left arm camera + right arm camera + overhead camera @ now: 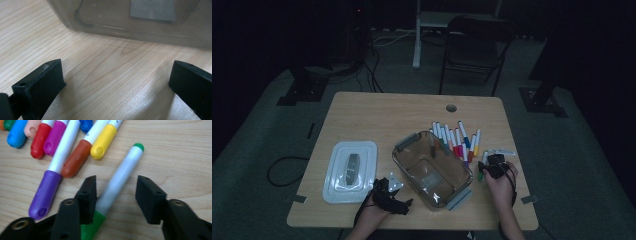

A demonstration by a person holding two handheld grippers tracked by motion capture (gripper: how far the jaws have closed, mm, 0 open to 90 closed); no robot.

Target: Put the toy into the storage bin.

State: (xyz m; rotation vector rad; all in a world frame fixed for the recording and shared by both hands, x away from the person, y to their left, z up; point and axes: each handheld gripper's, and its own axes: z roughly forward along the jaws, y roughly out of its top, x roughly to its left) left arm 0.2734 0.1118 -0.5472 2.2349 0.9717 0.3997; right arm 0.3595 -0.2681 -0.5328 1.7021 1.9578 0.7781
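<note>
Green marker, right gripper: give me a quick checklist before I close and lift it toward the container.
1. Green marker between the jaws of the right gripper: ok.
2. Pads pressing it on both sides: not ok; one jaw touches it, the other stands apart.
3. Neighbours clear of the jaws: ok; the purple marker lies outside them.
4. Container open to receive: ok; its lid lies on the table beside it.
5. Left gripper out of the way: ok; open over bare table, short of the container wall.
6. Marker cap seated: cannot tell.
</note>
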